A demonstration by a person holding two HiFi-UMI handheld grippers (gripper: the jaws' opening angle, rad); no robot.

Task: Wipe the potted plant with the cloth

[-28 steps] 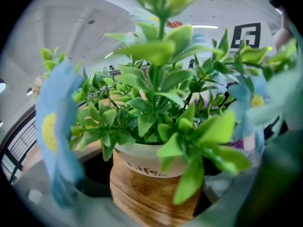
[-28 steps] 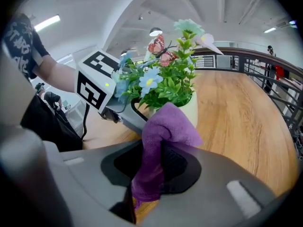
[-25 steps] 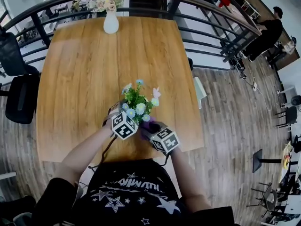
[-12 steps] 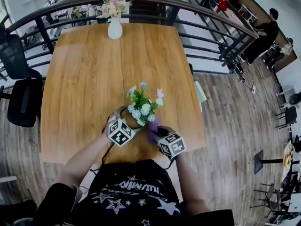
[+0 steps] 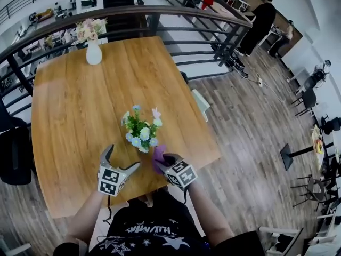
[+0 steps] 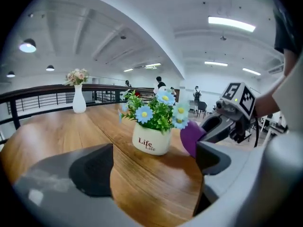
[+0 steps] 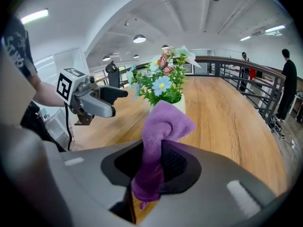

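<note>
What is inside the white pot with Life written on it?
The white pot holds blue and white flowers among green leaves. The foliage covers the pot's mouth, so any soil or filler and the stem bases cannot be seen.

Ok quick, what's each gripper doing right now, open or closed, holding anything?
Left gripper: open, nothing between its jaws.
Right gripper: closed on the purple cloth.

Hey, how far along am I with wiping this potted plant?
Done: the purple cloth is clamped in the right gripper. In hand: it's held beside the potted plant; contact unclear. The left gripper is open, empty, clear of the pot. Left: likely the wiping itself.
</note>
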